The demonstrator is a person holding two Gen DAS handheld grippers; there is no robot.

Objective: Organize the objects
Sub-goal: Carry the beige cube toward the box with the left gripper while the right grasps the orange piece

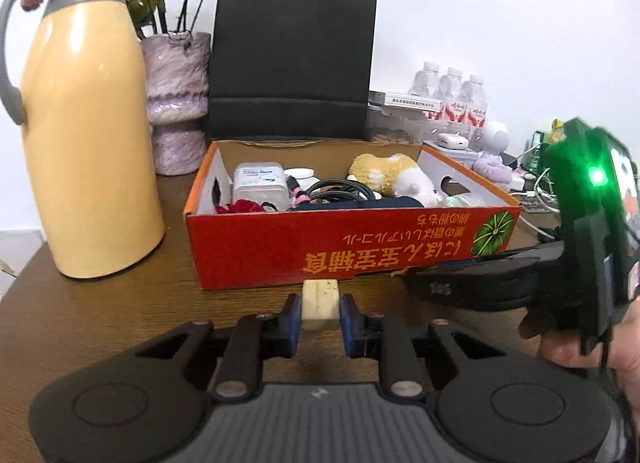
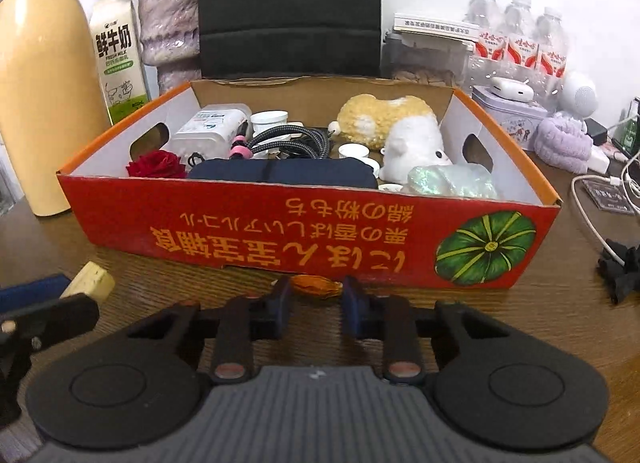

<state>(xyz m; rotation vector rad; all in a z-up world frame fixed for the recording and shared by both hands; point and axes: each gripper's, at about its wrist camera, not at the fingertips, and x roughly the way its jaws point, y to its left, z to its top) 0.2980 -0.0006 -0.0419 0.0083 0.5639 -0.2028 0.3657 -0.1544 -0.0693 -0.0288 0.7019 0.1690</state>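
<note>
A red cardboard box [image 1: 352,239] stands on the brown table and also shows in the right wrist view [image 2: 304,235]. It holds a plush toy [image 2: 394,129], cables [image 2: 280,141], a dark pouch [image 2: 284,173], a red rose [image 2: 158,165] and a white container [image 2: 210,129]. My left gripper [image 1: 320,305] is shut on a cream block [image 1: 320,303] just in front of the box; the block also shows in the right wrist view [image 2: 92,283]. My right gripper [image 2: 316,291] is closed around a small orange object [image 2: 316,286] at the box's front wall.
A yellow thermos [image 1: 88,143], a purple vase [image 1: 176,103] and a black paper bag [image 1: 292,63] stand left and behind the box. A milk carton [image 2: 118,59], water bottles [image 2: 516,43], a tin [image 2: 508,115], a purple scrunchie [image 2: 564,141] and white cables [image 2: 600,199] lie around.
</note>
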